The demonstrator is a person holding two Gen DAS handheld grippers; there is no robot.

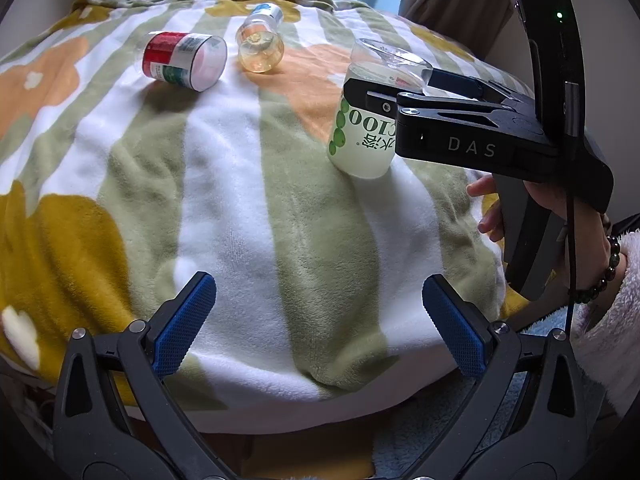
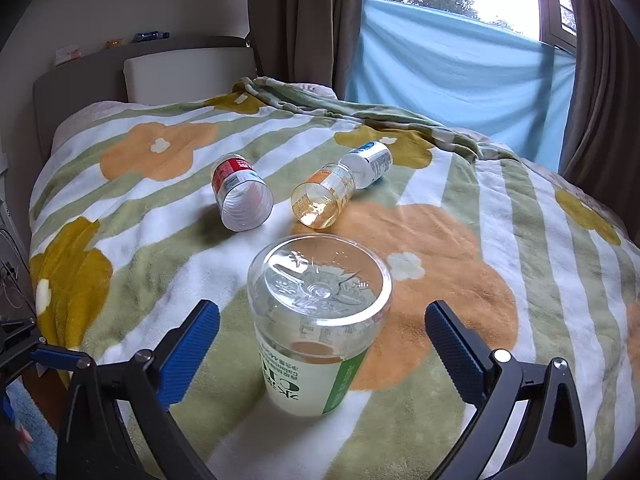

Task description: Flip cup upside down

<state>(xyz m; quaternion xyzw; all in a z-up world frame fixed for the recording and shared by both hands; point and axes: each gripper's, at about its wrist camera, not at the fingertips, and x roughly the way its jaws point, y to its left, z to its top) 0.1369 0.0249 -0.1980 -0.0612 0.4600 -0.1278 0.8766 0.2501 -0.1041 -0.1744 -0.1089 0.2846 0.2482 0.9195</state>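
Cup (image 2: 316, 328) stands upside down on the bed blanket (image 2: 500, 280), clear base up, green-white label inverted; nothing visible inside it. Two more cups lie on their sides farther back: red-label cup (image 2: 242, 198) looks empty, amber cup (image 2: 322, 200) too. A white bottle (image 2: 370, 164) is partly hidden behind the amber one. Right gripper (image 2: 322, 344) jaws wide open, cup between them, pads not touching. Left gripper (image 1: 320, 320) jaws wide open, holding nothing, cup well beyond it to the right.

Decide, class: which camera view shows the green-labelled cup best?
The right wrist view: the green-labelled cup stands whole, base up, between that gripper's open fingers. In the left wrist view the right gripper hides its upper part.
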